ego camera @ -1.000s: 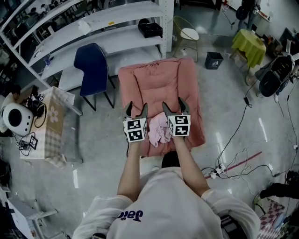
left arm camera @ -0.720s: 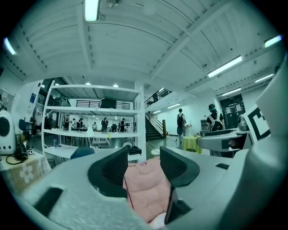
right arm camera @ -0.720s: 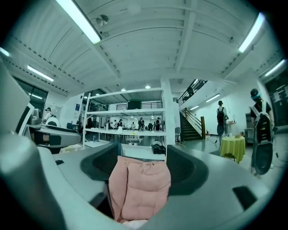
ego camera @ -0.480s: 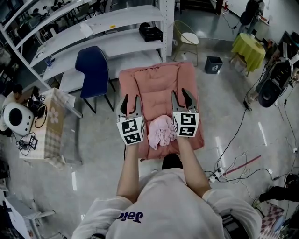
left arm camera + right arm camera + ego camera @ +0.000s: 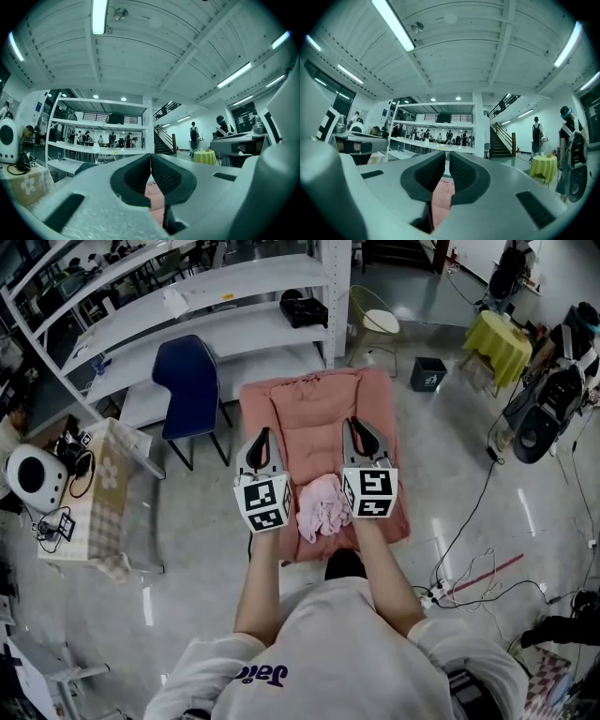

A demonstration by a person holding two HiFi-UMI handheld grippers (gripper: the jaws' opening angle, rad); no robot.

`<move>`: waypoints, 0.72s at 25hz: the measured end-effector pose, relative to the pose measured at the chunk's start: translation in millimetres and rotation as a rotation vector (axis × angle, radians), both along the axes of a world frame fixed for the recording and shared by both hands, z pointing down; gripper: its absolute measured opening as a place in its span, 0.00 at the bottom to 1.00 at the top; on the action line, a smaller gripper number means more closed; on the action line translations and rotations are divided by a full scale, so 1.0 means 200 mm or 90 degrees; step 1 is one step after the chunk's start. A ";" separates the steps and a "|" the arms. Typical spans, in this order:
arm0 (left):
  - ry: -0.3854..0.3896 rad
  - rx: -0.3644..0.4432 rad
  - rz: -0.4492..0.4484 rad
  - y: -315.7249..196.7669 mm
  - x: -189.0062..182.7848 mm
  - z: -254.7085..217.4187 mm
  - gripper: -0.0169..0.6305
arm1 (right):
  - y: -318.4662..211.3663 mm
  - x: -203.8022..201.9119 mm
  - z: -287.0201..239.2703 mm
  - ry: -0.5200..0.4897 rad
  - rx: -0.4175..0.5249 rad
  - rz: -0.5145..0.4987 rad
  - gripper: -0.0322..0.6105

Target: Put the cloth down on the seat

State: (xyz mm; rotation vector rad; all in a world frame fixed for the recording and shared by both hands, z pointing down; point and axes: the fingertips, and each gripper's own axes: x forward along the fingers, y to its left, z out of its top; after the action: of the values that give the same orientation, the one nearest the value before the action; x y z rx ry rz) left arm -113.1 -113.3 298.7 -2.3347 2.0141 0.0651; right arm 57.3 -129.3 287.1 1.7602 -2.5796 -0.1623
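A crumpled pink cloth [image 5: 322, 505] lies on the front part of the pink cushioned seat [image 5: 309, 399], free of both grippers. My left gripper [image 5: 262, 434] hovers above the seat to the cloth's left, and my right gripper [image 5: 354, 427] hovers to its right. Both point level toward the seat back. Both have just been closing, with nothing between their jaws. In the left gripper view the left gripper [image 5: 150, 159] is shut, tips touching. In the right gripper view only a thin slit shows at the right gripper [image 5: 446, 165]. Pink fabric shows below both.
A blue chair [image 5: 190, 371] stands left of the seat, with white shelving [image 5: 187, 306] behind. A small table [image 5: 105, 493] with a checked cover is at far left. A black bin [image 5: 428, 373], a yellow-green table [image 5: 502, 332] and floor cables [image 5: 469, 568] are on the right.
Both grippers rose from beside the cloth and went from wide open to closed. The cloth stayed lying on the seat.
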 end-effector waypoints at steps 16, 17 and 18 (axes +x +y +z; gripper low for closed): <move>0.006 -0.036 0.027 -0.05 0.06 0.08 0.05 | -0.01 0.03 0.03 -0.016 -0.008 0.011 0.07; 0.006 -0.038 0.032 -0.06 0.07 0.08 0.05 | -0.01 0.03 0.02 -0.017 -0.008 0.010 0.07; 0.007 -0.039 0.039 -0.06 0.08 0.08 0.05 | -0.02 0.03 0.02 -0.017 -0.009 0.008 0.07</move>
State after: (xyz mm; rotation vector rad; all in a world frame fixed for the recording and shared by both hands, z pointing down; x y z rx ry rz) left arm -97.8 -126.0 314.5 -2.4380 1.9778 0.0184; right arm 63.4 -132.4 292.0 1.7850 -2.5806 -0.1206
